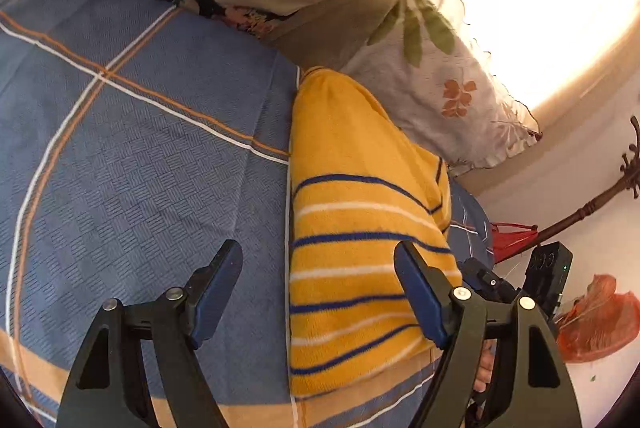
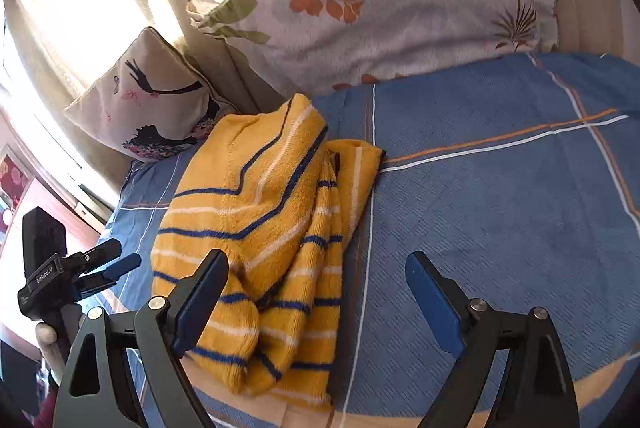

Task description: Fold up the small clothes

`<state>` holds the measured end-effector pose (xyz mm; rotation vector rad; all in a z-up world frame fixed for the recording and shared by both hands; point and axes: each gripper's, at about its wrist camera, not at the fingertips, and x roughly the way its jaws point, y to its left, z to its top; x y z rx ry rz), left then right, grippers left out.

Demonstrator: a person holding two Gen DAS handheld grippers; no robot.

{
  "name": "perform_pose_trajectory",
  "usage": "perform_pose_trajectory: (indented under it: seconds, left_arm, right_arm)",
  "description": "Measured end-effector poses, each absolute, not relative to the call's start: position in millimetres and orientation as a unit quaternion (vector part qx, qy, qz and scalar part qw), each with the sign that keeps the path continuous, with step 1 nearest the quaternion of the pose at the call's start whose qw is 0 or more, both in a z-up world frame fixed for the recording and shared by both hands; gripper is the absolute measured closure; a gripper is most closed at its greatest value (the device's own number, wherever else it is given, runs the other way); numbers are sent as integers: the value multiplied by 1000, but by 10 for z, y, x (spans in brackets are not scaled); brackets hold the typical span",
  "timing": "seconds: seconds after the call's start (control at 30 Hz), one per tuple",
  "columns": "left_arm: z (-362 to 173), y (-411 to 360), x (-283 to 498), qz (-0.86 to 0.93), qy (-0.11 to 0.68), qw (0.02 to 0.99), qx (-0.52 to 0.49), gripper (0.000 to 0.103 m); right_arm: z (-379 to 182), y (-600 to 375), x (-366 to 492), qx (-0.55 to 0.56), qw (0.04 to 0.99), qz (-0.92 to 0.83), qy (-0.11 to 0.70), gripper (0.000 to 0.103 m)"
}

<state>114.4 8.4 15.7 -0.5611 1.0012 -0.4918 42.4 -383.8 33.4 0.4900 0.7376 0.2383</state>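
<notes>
Right wrist view gives me what the left cannot: the yellow striped garment bunched in folds, one sleeve doubled over, and the left hand-held gripper beside it. From the left wrist it looks smooth, its long axis running from me toward the leaf-print pillow. One garment, two pillows, on the blue bedspread. Both my grippers, left and right, stand spread, holding nothing.

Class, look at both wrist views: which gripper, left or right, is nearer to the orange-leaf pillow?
Right, marginally. The right gripper faces the orange-leaf pillow head-on across the yellow striped garment. The left gripper sees that pillow off to one side, beyond the garment.
</notes>
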Motion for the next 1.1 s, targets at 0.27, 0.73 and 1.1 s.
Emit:
perform_pose_trajectory:
  seconds: [0.27, 0.73, 1.1]
  left_arm:
    - [128, -428, 1320, -302, 502, 770, -252, 34]
    - [103, -358, 915, -228, 529, 804, -147, 35]
    - [625, -51, -45, -174, 409, 887, -126, 34]
  right_arm:
    - [175, -3626, 1077, 289, 864, 163, 378, 63]
    - [297, -3549, 830, 208, 905, 80, 362, 45]
    - [697, -2952, 412, 188, 916, 182, 303, 43]
